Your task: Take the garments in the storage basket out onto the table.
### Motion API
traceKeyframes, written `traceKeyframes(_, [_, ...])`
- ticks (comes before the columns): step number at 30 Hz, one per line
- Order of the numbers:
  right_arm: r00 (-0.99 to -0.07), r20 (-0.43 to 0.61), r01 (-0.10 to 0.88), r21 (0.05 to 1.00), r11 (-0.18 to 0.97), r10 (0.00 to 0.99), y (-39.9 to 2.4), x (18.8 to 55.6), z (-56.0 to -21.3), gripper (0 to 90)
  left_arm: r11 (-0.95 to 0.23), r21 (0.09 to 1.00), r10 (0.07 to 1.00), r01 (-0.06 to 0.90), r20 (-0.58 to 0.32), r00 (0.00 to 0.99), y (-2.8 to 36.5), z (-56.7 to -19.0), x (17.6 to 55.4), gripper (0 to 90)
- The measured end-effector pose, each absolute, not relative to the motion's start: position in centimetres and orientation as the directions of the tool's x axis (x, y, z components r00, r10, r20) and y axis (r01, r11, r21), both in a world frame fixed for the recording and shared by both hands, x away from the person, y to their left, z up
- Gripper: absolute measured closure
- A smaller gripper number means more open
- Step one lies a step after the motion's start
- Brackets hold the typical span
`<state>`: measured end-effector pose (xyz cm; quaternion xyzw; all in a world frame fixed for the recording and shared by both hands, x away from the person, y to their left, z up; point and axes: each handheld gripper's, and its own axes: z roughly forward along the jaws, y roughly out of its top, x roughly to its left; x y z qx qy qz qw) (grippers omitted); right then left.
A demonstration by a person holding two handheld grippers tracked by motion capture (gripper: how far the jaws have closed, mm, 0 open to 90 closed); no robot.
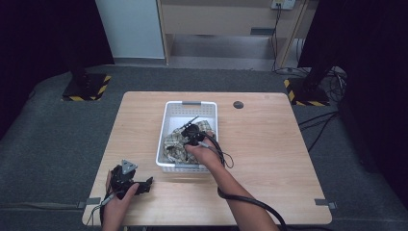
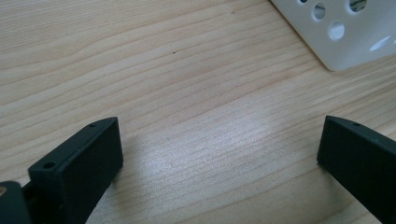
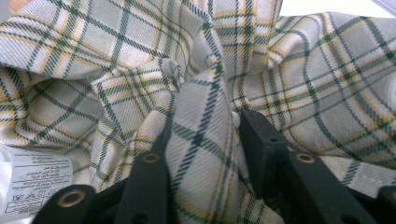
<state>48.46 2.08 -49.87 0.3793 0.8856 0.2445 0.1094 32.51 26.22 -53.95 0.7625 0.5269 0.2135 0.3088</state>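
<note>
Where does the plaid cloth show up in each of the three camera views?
High view: plaid cloth lies in the white basket, mid-table, under the right gripper.
Left gripper view: the basket's corner at upper right, above bare table.
Right gripper view: cloth pinched between the jaws.
Shared landmark: the white basket.

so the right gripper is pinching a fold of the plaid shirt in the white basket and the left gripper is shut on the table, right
Not quite: the left gripper is open, its jaws wide apart over the bare wooden table, as the left gripper view shows. The rest holds: the right gripper pinches a fold of the plaid shirt in the white basket.
</note>
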Motion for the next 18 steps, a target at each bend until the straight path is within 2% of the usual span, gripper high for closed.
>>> traceKeyframes(3, [-0.693,-0.014,0.612,0.518,0.598,0.721,2.1,48.4,-49.6,71.6,-0.257,0.696,0.934,0.671,0.000,0.357,26.2,-53.9,32.5,0.0])
traceKeyframes(4, [-0.696,-0.013,0.608,0.522,0.599,0.718,2.1,48.4,-49.5,78.2,-0.259,0.695,0.933,0.671,0.002,0.359,26.3,-53.9,32.5,0.0])
traceKeyframes(5, [-0.697,0.009,0.612,0.530,0.588,0.717,2.0,48.4,-49.3,79.8,-0.258,0.696,0.934,0.671,0.000,0.358,26.3,-53.9,32.5,0.0])
traceKeyframes(18, [-0.729,0.023,0.569,0.576,0.587,0.684,1.2,47.4,-47.2,83.1,-0.258,0.696,0.933,0.670,0.000,0.359,26.3,-53.9,32.5,0.0])
